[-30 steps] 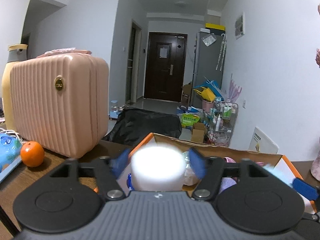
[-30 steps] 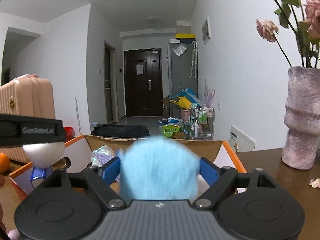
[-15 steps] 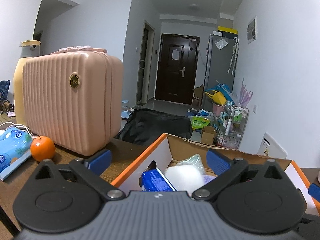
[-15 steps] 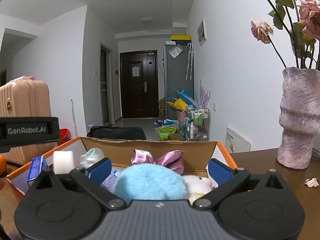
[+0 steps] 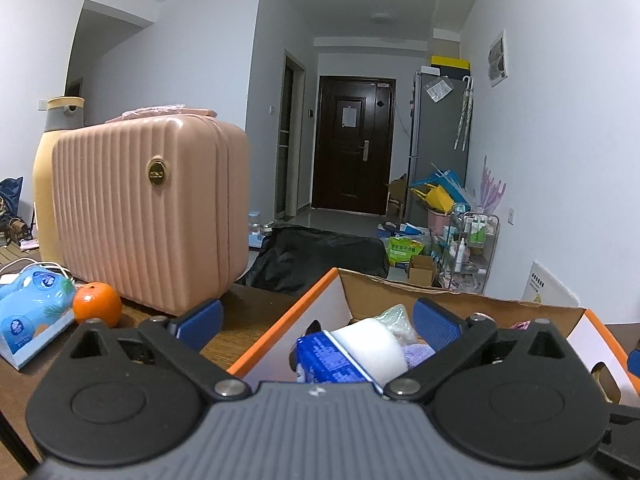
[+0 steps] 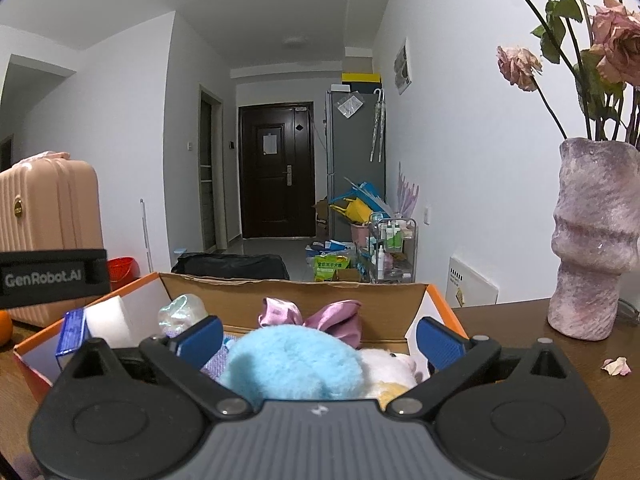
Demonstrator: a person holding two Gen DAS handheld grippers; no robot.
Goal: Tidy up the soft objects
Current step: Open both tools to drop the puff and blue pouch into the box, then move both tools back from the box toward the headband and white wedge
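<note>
Both drops done: we are hanging over the cardboard box [image 6: 304,292] with jaws spread.

Left gripper [image 5: 316,320] and right gripper [image 6: 318,338], clamped a second ago, are gaping empty; white sponge [image 5: 368,346] and blue plush [image 6: 294,360] are now lying inside the box, so two soft items are stowed.

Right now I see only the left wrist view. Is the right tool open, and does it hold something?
Observer: It is open. The right tool has just been opening; the blue fluffy toy lies loose in the box between its fingers.
Operator: What is beside that toy?
Observer: A white plush, to its right.
Operator: And on the table right of the box?
Observer: A purple vase with dried roses and one fallen petal.
</note>
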